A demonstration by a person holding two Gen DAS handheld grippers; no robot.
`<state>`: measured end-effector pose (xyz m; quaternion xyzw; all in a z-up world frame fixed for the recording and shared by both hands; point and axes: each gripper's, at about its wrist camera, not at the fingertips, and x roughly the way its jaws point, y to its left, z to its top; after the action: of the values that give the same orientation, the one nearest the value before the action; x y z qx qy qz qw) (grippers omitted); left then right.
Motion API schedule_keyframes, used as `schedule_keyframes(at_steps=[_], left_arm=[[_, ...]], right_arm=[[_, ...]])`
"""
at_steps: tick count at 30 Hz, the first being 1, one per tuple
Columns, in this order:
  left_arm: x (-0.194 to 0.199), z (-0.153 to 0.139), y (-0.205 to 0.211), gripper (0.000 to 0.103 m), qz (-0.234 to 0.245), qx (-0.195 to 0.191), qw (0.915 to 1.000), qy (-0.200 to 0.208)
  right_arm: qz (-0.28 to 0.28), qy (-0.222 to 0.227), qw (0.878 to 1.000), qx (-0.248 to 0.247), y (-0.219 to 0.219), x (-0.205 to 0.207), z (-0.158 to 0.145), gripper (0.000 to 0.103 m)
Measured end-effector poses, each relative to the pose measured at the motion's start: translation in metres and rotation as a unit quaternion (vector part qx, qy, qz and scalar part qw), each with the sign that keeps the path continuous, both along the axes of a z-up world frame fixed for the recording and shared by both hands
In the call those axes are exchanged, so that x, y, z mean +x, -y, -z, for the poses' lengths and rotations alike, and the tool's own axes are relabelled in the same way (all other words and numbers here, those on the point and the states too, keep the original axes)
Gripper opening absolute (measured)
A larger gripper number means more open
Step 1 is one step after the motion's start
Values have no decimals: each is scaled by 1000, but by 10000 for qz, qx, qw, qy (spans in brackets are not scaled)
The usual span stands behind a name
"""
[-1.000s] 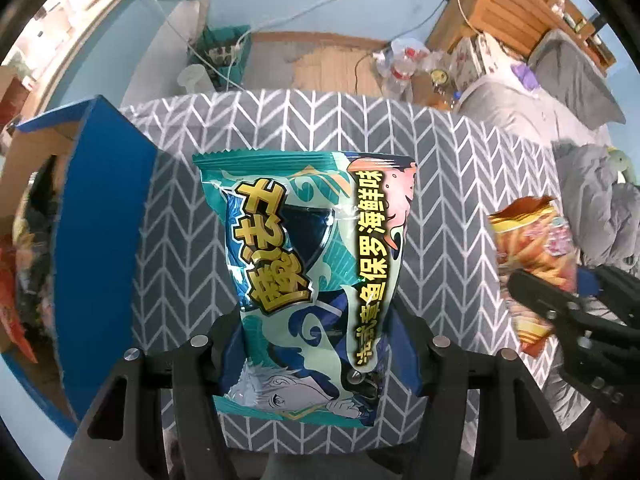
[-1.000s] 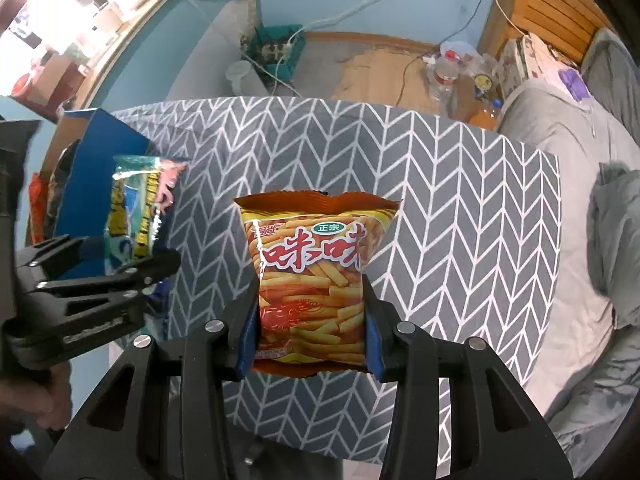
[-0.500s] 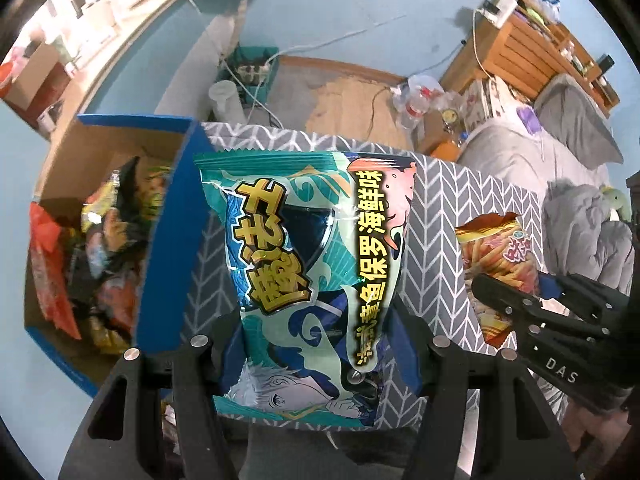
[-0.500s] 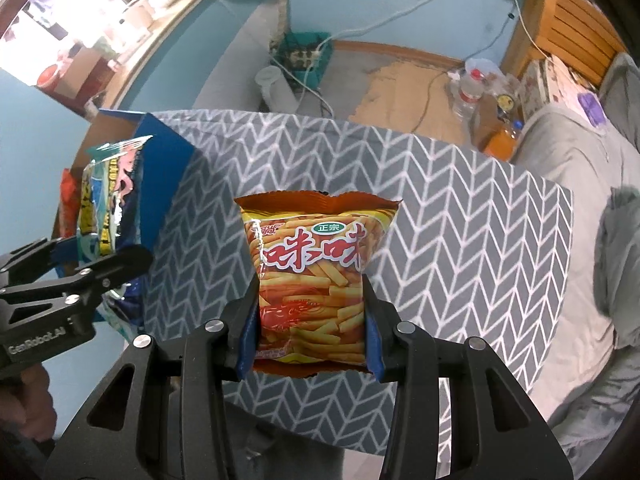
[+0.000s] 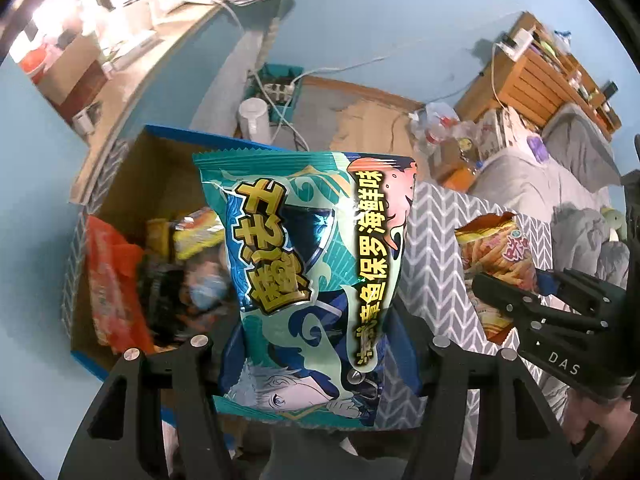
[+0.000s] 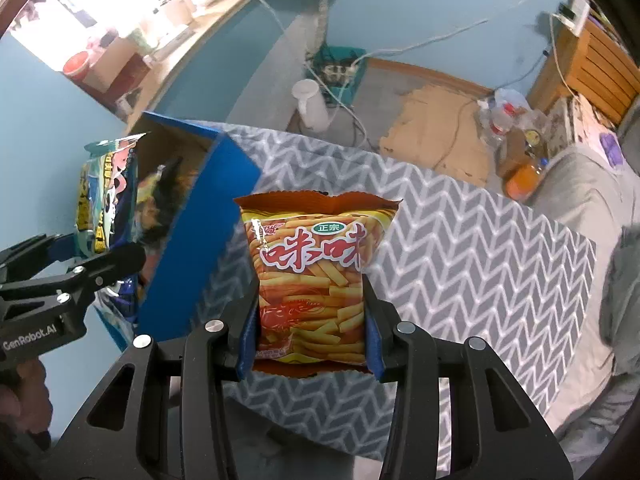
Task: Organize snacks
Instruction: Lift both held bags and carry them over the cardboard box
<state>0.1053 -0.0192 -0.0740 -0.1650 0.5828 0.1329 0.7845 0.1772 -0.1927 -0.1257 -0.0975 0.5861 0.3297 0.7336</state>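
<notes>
Gripping a teal seafood snack bag (image 5: 312, 280) by its lower sides, the left claw (image 5: 316, 364) holds it upright above the open blue box (image 5: 116, 184) at the counter's (image 5: 436, 248) left edge; packets fill the box. Right wrist view: right claw (image 6: 310, 344) clamped on an orange fries bag (image 6: 312, 276), upright over the chevron cloth, just right of the box wall.
</notes>
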Motion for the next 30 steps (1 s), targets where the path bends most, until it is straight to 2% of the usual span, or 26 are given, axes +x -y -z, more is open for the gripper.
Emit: schedule_keyframes(at_steps=[14, 22, 30], left_arm=[[-11, 8, -118, 63, -99, 78, 9999, -58], [-4, 33, -150, 63, -60, -98, 9997, -233], [7, 59, -165, 65, -126, -282, 9984, -474]], right_arm=[[-335, 14, 9994, 106, -99, -27, -8, 42], [-534, -82, 9985, 115, -144, -38, 1, 42], [-536, -90, 9985, -2, -169, -36, 7, 42]])
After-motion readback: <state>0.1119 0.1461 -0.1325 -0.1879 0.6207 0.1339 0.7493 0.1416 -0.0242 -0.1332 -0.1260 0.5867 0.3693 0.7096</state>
